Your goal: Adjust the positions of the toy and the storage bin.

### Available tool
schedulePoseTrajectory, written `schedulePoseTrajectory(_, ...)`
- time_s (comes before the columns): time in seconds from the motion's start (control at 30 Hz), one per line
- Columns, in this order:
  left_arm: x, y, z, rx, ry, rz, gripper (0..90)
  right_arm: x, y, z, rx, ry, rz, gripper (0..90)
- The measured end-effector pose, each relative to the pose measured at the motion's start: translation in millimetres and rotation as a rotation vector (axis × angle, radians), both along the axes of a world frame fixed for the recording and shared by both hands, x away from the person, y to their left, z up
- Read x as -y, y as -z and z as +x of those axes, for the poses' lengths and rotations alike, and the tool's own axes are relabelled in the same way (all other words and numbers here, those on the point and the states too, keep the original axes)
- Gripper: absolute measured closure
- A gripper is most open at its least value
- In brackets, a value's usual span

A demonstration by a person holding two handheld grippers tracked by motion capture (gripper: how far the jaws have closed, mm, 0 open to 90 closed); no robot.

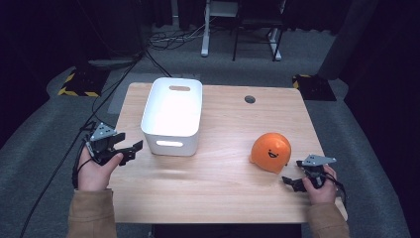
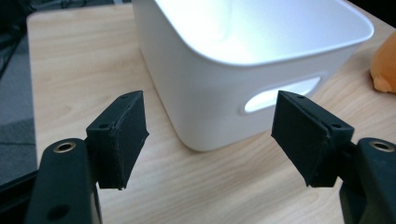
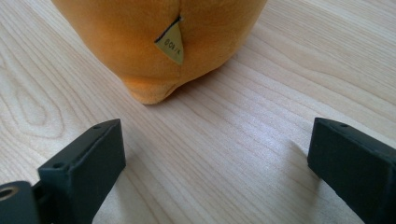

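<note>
- An orange plush toy [image 1: 270,151], round with a small dark smiling face, sat on the right part of the wooden table [image 1: 213,183], towards the near edge.
- In the right gripper view the toy [image 3: 140,42] showed a small triangular tag [image 3: 172,43] sewn into its seam, and its lower edge rested on the tabletop.
- The right gripper [image 1: 292,182] lay low over the table just beside the toy, on its near right side, apart from it.
- Its 2 jaws were spread wide with nothing between them, bare wood showing in the gap [image 3: 215,172].
- The right hand [image 1: 321,187] gripped it from behind, the forearm in a tan sleeve [image 1: 328,223] coming up from the bottom edge near the table's right corner.
- A white plastic bin [image 1: 172,115] with a slot handle in each end stood left of centre; its inside was too washed out with light to tell its contents.
- The left gripper [image 1: 130,150] pointed right at the bin's near left corner, close but not touching.
- Its jaws were also wide apart and held nothing, framing the bin's corner [image 2: 205,93].
- The left hand [image 1: 95,171] held it at the table's left edge, wrist angled inward.
</note>
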State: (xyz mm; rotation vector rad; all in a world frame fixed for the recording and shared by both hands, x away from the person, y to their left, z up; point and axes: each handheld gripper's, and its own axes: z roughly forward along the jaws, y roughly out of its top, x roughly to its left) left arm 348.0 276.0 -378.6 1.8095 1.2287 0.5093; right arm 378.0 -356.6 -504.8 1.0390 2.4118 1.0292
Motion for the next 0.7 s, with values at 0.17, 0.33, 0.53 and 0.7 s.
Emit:
schedulePoseTrajectory(0.17,-1.7,-4.7,5.6,0.037,-0.024,-0.035,27.3,0.0,0.0,0.0,0.0,0.0,0.0,4.3)
schedulePoseTrajectory(0.33,0.6,-3.0,16.5,0.07,-0.042,-0.058,26.9,-0.1,0.0,0.0,0.001,0.001,0.0,4.3)
schedulePoseTrajectory(0.53,5.3,0.2,28.7,0.096,-0.049,-0.09,28.2,-0.3,0.1,-0.2,0.002,0.005,-0.001,4.1)
schedulePoseTrajectory(0.7,11.4,10.3,47.9,0.095,-0.077,-0.099,30.9,-0.6,-0.2,-1.0,0.0,0.015,-0.006,3.7)
